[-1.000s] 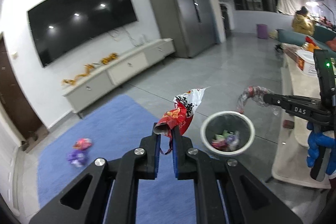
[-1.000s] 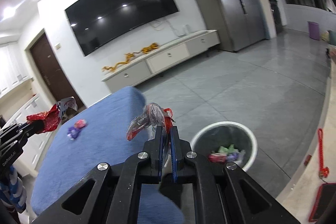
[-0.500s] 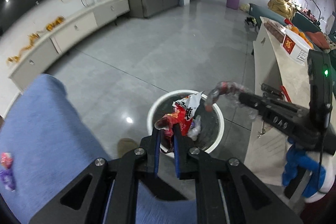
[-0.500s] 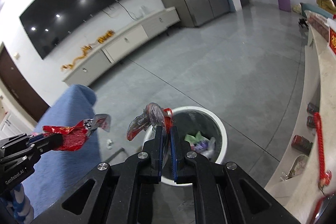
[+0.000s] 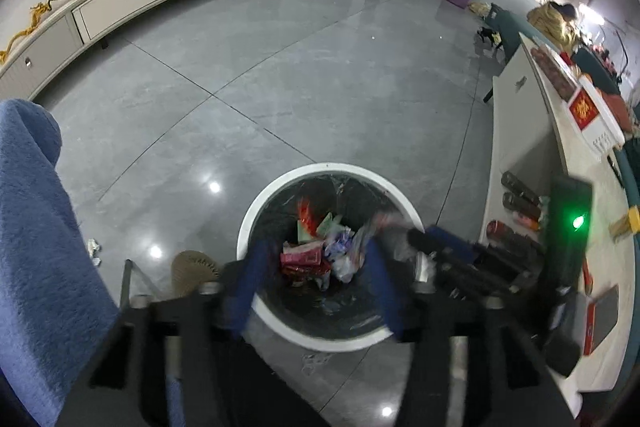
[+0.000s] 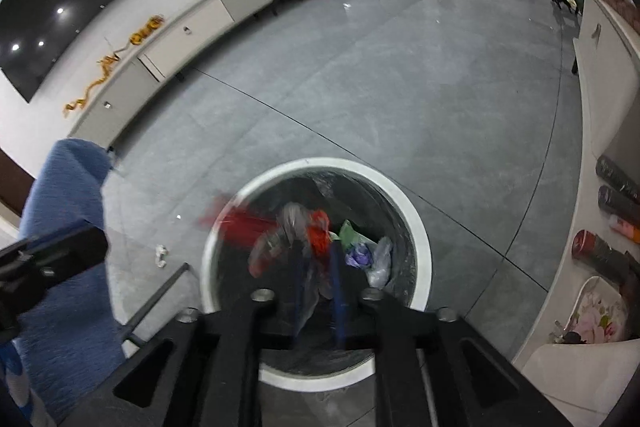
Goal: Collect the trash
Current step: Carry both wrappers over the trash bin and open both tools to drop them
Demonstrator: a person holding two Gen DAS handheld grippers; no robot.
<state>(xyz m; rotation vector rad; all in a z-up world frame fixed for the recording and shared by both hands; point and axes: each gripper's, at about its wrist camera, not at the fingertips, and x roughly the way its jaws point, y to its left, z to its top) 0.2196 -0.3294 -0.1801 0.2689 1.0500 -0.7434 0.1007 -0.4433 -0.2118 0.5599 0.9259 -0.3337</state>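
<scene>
Looking down through both wrist cameras, I have the white-rimmed trash bin (image 5: 256, 223) as my landmark, its dark liner showing and a heap of wrappers (image 5: 308, 255) lying at its bottom. My left gripper (image 5: 316, 291) hangs over the near rim of the bin with its blue-padded jaws spread wide and nothing between them; the view is smeared by motion blur. In the right wrist view a blurred red wrapper (image 6: 236, 221) shows over the left part of the bin's mouth, clear of any gripper; I cannot tell whether it is in the air or resting on the liner. My right gripper (image 6: 318, 287) is also above the bin, and its jaws are set narrow with a crumpled clear-and-red plastic wrapper (image 6: 296, 231) between them; the blur keeps me from saying whether they pinch it, so I cannot tell. From the left wrist view the right gripper (image 5: 424, 239) reaches in over the bin's right rim. To the left of the bin lies a blue rug (image 5: 36, 235), and a small white scrap (image 5: 94, 249) sits on the grey floor (image 5: 320, 67) between rug and bin. To the right of the bin stands a pale counter (image 5: 520, 131); beyond the bin, against the far wall, a long low cabinet (image 6: 192, 31).
</scene>
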